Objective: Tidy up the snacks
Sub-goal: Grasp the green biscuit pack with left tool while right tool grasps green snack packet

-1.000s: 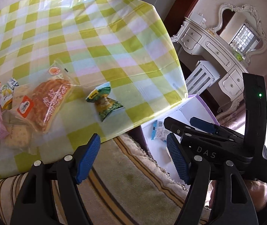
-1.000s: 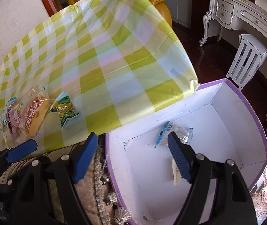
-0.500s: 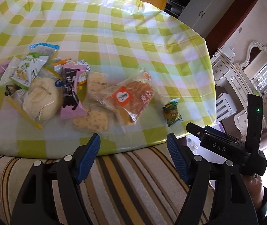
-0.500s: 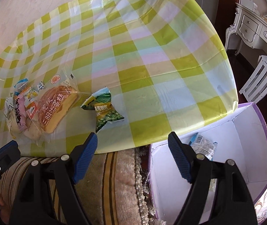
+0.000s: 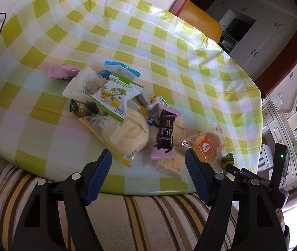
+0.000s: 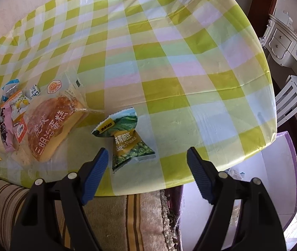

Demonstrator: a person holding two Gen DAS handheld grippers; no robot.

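- Snacks (image 5: 127, 121) are seen heaped in a loose pile on the surface (image 5: 169, 67), which is covered by a green, white and pink checked cloth; the pile lies near the front edge.
- Beneath that edge, a striped cushioned seat (image 5: 148, 219) is visible in both views.
- At the right of the right wrist view, a purple-rimmed white box (image 6: 280, 177) is shown below the corner of the surface.
- Within the pile, a round pale bun (image 5: 127, 136) in clear wrap is found at the front, with a sandwich cake (image 6: 52, 125) in clear wrap at its right end.
- A green pea packet (image 6: 127, 140) is set apart from the pile, just beside the cake, close to the front edge.
- The left hand-held gripper (image 5: 148, 175) is held spread wide, with nothing between its blue pads, in front of the bun.
- The right hand-held gripper (image 6: 148, 173) is likewise spread wide and unloaded, just in front of the pea packet.
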